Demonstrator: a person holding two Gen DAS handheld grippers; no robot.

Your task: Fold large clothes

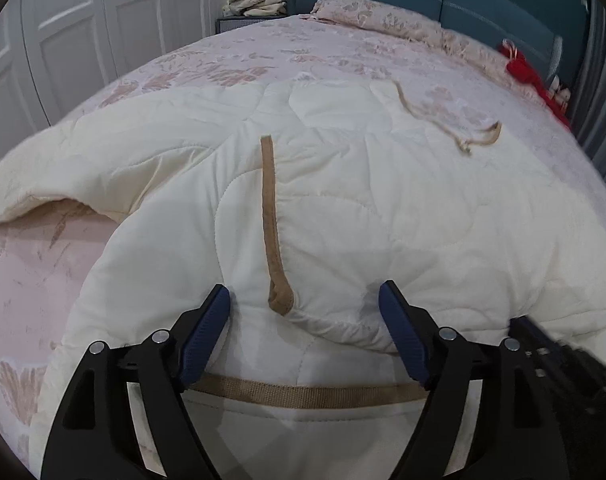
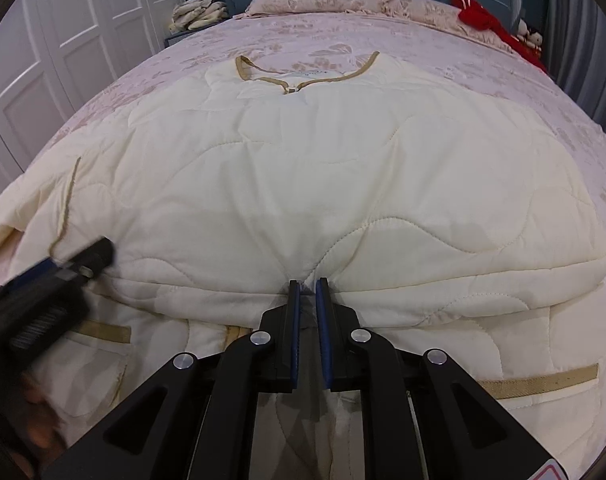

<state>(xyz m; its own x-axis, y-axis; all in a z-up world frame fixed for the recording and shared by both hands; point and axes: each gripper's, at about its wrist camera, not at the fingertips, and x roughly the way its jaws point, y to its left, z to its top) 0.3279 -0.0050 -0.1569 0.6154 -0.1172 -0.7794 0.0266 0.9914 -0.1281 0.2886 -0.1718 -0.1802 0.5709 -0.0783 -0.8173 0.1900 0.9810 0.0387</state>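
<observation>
Cream quilted jacket (image 2: 303,184) lies spread on the pink bed (image 2: 263,36), its lower part folded up, with free bedcover on all sides. My right gripper (image 2: 307,282) pinches the folded edge; my left gripper (image 1: 303,296) stands wide apart above a tan strap (image 1: 273,216). I see two pillows (image 2: 315,0) and no readable label.

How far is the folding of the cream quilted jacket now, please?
Done: the cream quilted jacket lies spread on the bed, one part doubled over near its pockets. In hand: the right tongs pinch that folded edge; the left tongs stand open over the tan trim, gripping nothing. Left: the sleeve lies out sideways and the collar end is unfolded, so it looks early.
</observation>
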